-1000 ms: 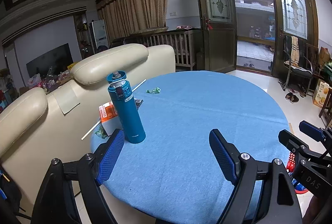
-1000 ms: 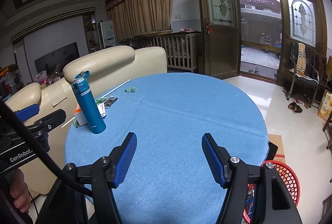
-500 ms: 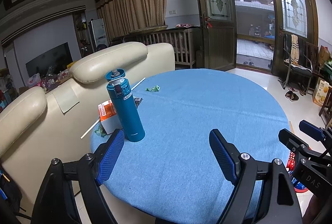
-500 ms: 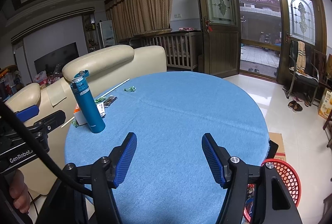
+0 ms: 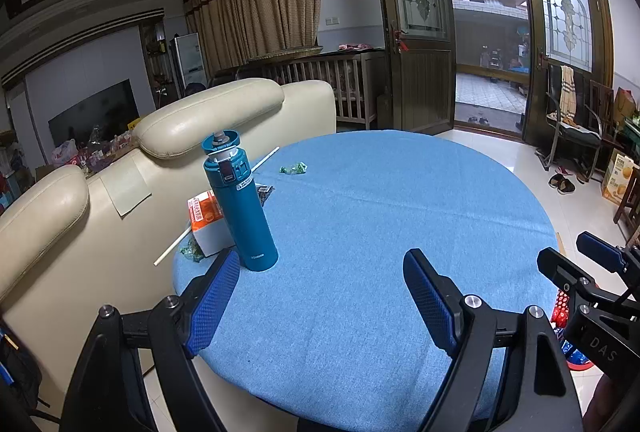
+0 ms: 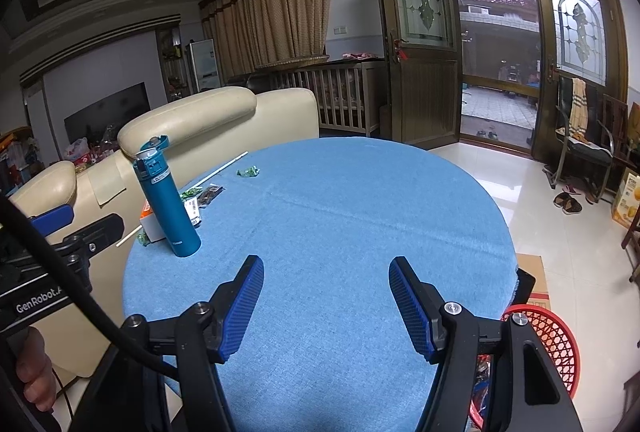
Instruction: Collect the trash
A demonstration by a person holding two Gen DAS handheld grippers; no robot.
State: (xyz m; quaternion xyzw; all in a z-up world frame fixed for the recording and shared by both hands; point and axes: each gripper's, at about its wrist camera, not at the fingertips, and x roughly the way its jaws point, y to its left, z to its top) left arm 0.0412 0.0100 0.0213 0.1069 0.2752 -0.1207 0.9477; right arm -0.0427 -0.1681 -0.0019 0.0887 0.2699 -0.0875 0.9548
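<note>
Trash lies along the far left edge of my round blue-clothed table [image 5: 380, 232]: a crumpled green wrapper [image 5: 293, 168], a dark foil packet [image 6: 210, 193], and another green scrap [image 5: 191, 252] beside the orange-and-white carton [image 5: 206, 224] behind the teal flask [image 5: 240, 203]. My left gripper [image 5: 320, 296] and right gripper [image 6: 326, 302] both hover spread wide, carrying nothing. The red mesh basket [image 6: 554, 340] sits on the floor at my right; I judge reaching for a wrapper comes next.

A home living room: cream sofa [image 5: 208, 115], curtains [image 5: 260, 3], wall television [image 5: 92, 107], and a wooden crib [image 5: 344, 79].
</note>
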